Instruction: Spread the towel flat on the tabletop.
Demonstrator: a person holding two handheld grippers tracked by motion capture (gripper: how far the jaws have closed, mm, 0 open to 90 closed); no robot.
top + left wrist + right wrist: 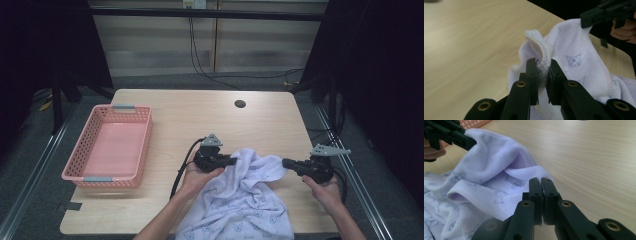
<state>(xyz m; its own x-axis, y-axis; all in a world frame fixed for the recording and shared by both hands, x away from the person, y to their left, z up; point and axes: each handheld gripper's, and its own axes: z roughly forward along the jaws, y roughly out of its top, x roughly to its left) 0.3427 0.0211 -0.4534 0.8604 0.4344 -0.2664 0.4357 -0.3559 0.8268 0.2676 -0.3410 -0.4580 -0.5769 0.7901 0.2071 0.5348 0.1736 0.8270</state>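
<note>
Dim surroundings, table evenly lit — close views soft, slightly blurred.

I saw a light wooden table with rounded corners [260,125] under soft, even light, with a small round dark hole [240,104] near its far edge. Beyond the table ran a pale panelled wall [250,45], crossed at its top by a dark horizontal bar [200,12]. Black cables [200,60] hung down that wall to the grey carpeted floor [175,80] behind the table. Black curtains [380,60] closed both sides of the table, and metal floor rails [30,175] ran alongside it.
</note>
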